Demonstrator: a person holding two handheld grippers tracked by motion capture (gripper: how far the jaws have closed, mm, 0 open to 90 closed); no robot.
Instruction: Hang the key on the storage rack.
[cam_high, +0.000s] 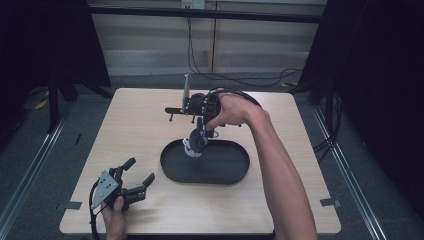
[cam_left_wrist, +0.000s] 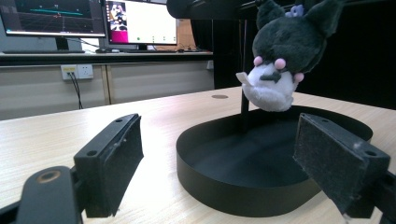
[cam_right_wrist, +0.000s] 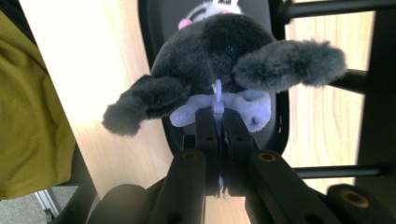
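From above, the right hand-held gripper (cam_high: 202, 131) dangles a small dark grey plush toy with a white face (cam_high: 194, 144) over the black oval plastic tray (cam_high: 220, 172) on the light wooden table (cam_high: 135, 130). The left hand-held gripper (cam_high: 141, 176) rests wide open with nothing between its jaws. In the left gripper view the toy (cam_left_wrist: 280, 56) hangs above the tray (cam_left_wrist: 233, 182). In the right gripper view the jaws are clamped tight on the toy's (cam_right_wrist: 219, 60) lilac tag.

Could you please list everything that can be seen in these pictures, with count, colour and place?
Plush toy: one, dark grey with white face and pink dots, hanging head down over the tray's far left end, held by its lilac part.
Tray: one, black, oval, at the middle of the table.
Table: one, light wood, under everything.
Stand: one, dark with a grey post, at the table's far side.
Monitors: two, lit, on a desk beyond the table.
Wall socket: one, white, below that desk.
Left gripper: one, black, jaws open, at the table's near left corner.
Right gripper: one, black, jaws shut on the toy's lilac part.
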